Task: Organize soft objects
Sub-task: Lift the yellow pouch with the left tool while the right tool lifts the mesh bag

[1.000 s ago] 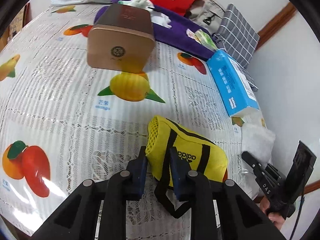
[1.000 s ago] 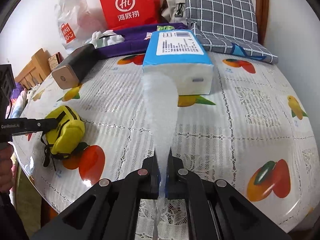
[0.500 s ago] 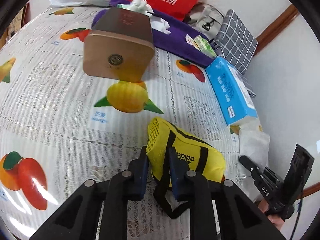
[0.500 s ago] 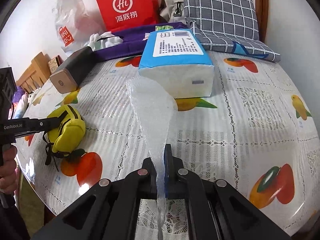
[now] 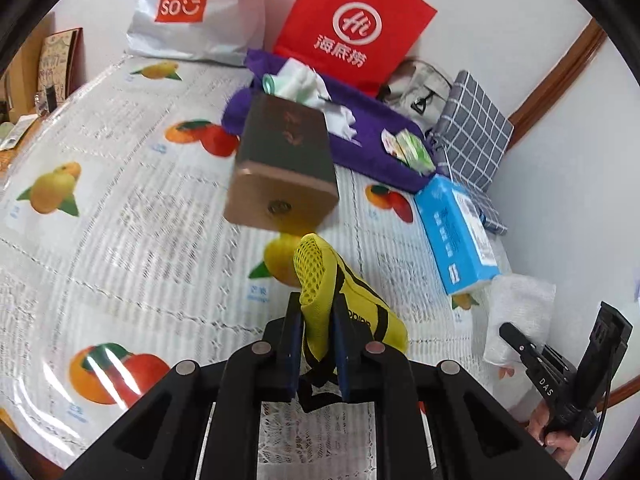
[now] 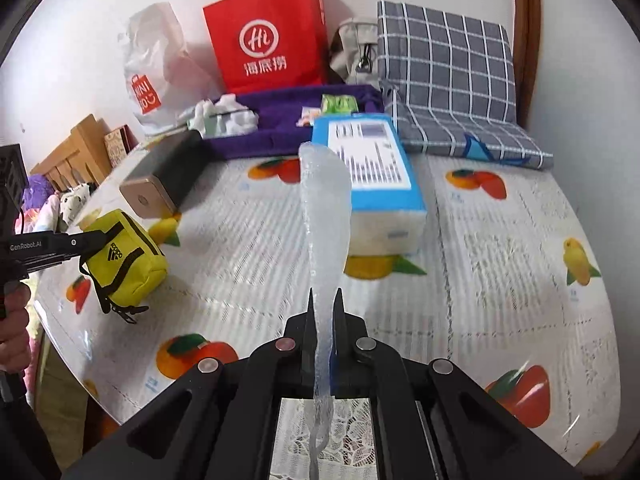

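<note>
Pinching the mesh end of the yellow Adidas pouch (image 5: 320, 280), the left gripper (image 5: 316, 344) has just been closing its jaws and now has the fabric squeezed between its pads; the right wrist view shows the pouch (image 6: 124, 258) lifted at the near left edge of the table (image 6: 500, 280), its black strap dangling. The right gripper (image 6: 324, 312) is pressed tight on a limp sheet of clear bubble wrap (image 6: 326, 216), which rises off the table in front of it.

Both soft things look only just picked up, so my judgement is that the step in hand is carrying them towards the purple tray (image 6: 280, 120) at the far edge. To do it well, keep both grips firm, since thin fabric and film slip easily, and raise each item enough that the strap and the trailing wrap clear the two hard obstacles on the way: the brown box (image 6: 160, 180) lying mid-left and the blue tissue pack (image 6: 372, 176) lying mid-table, just before the tray.

Counted: one pouch, one sheet of bubble wrap, one brown box, one tissue pack, one purple tray already holding white cloth (image 6: 224, 118) and small green packets (image 6: 338, 104). Behind it stand one red paper bag (image 6: 268, 36), one white Miniso bag (image 6: 160, 64), one grey bag (image 6: 356, 52) and one checked cushion (image 6: 444, 64).
</note>
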Available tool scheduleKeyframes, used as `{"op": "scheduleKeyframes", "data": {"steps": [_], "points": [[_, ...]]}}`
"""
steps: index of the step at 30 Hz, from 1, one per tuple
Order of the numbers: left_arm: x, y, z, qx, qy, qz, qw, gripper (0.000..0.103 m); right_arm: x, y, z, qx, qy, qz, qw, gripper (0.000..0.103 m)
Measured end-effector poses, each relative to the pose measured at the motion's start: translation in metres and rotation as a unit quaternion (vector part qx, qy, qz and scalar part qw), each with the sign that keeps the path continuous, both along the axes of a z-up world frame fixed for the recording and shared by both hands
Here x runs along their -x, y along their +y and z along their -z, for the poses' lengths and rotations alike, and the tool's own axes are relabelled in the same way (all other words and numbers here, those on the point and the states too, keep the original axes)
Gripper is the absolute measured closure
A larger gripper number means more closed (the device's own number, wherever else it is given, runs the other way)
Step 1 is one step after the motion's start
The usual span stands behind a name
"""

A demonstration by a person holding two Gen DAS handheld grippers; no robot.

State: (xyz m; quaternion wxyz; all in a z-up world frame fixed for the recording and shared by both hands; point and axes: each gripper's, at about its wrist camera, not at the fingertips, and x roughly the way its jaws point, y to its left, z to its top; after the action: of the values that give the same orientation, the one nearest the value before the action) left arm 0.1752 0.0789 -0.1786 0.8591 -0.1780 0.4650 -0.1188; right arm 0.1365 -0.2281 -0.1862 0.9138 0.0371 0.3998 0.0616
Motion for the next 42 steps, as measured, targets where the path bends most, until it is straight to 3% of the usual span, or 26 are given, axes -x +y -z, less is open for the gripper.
{"op": "scheduleKeyframes", "data": {"steps": [18,42], "points": [[-0.021,0.014,-0.053,-0.006,-0.036,-0.019,0.9991,0.090,-0.033,0.002,-0.054,0.000,-0.031,0.007,0.999,0.100],[-0.070,0.014,-0.089,-0.021,-0.064,-0.025,0.9975,0.090,-0.089,-0.002,-0.092,0.011,-0.061,0.017,0.998,0.100]]}}
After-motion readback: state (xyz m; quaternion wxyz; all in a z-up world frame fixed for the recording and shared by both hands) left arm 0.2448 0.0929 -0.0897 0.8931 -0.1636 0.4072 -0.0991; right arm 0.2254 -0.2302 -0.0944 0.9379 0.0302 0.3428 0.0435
